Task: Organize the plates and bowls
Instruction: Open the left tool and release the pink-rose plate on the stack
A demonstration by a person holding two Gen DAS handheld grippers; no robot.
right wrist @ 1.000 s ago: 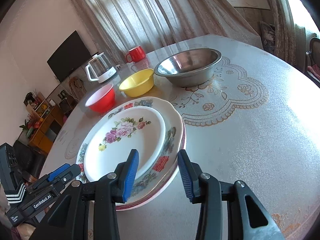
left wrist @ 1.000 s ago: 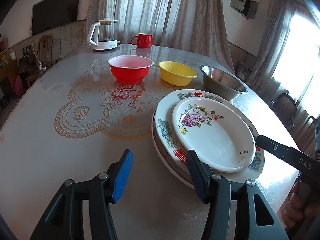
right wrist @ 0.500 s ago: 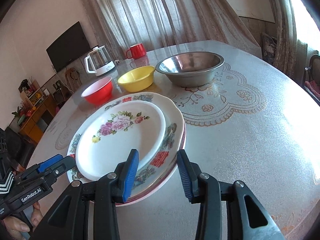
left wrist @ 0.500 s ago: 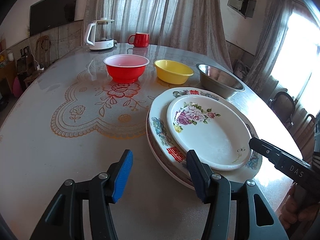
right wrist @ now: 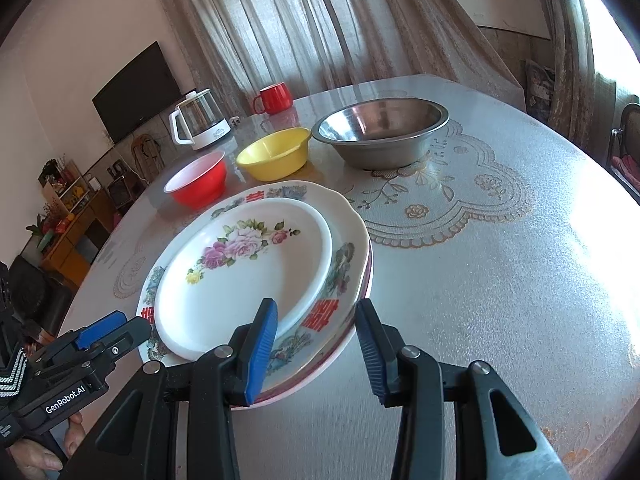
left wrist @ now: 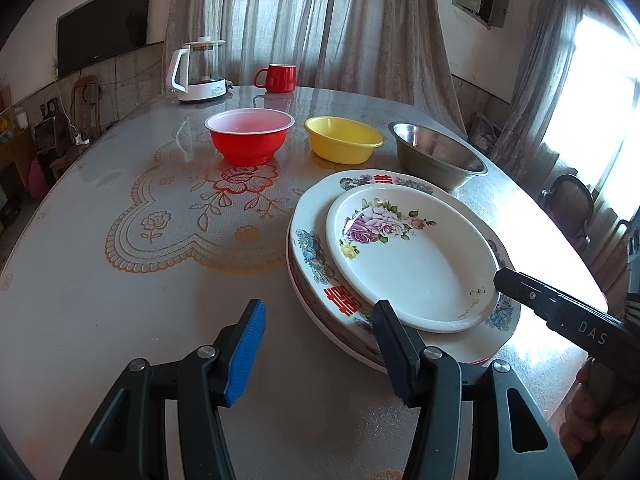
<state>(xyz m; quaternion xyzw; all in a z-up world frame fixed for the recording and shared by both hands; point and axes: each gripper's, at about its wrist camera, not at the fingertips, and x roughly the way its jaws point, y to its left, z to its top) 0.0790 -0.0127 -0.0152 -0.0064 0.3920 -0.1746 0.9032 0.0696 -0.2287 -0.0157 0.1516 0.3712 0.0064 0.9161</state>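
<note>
Left gripper (left wrist: 318,350) and right gripper (right wrist: 316,354) jaws spread, empty; plates (left wrist: 404,256) stacked between

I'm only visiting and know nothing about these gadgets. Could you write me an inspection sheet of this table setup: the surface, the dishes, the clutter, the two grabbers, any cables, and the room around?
Surface: round table with a lace-pattern cover, glare at its right.
Job's things: stack of plates, rose plate on top; red bowl, yellow bowl and steel bowl stand apart in a row behind.
Clutter: glass kettle and red mug at the far edge.
Grippers: left gripper and right gripper both open, empty, at the stack's near rim.
Cables: nothing seen on the table.
Surroundings: curtains, wall television, chair.
</note>
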